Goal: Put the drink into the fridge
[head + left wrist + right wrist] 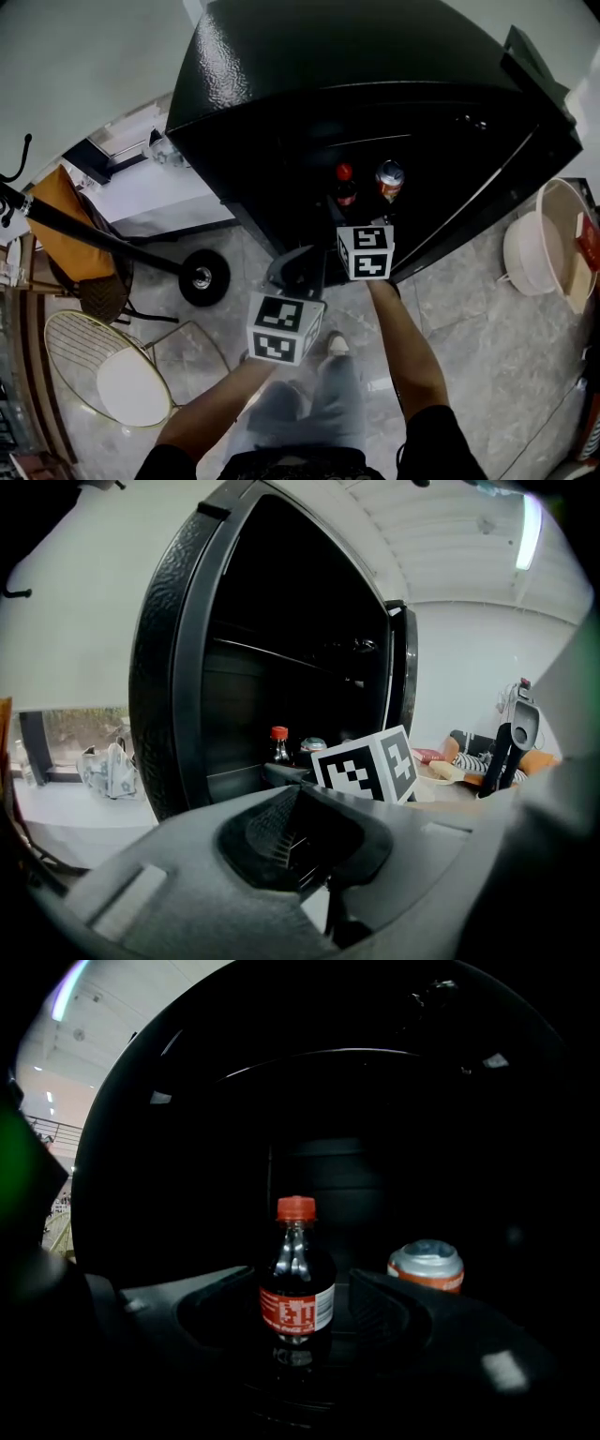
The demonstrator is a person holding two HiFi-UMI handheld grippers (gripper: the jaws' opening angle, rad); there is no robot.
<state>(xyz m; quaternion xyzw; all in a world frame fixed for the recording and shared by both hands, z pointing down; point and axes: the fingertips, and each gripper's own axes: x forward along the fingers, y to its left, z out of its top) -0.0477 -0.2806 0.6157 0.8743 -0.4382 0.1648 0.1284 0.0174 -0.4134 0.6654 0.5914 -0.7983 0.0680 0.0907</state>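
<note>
Drink bottle (297, 1283), a small dark cola in clear plastic with a red screw cap and a red-and-white label, stands upright on the floor of the open fridge (356, 66), a black cabinet with a pebbled skin and a dark interior. It sits between the released jaws of the right gripper (300, 1290), with a gap showing on each side between the bottle and the ribbed pads. A silver-topped can (427, 1265) stands to its right and further back, apart from it. A thin shelf edge crosses well above the cap. The left gripper (298, 258) hangs outside the fridge front over the grey marbled floor (469, 309), its smooth grey jaws clenched on nothing.
</note>
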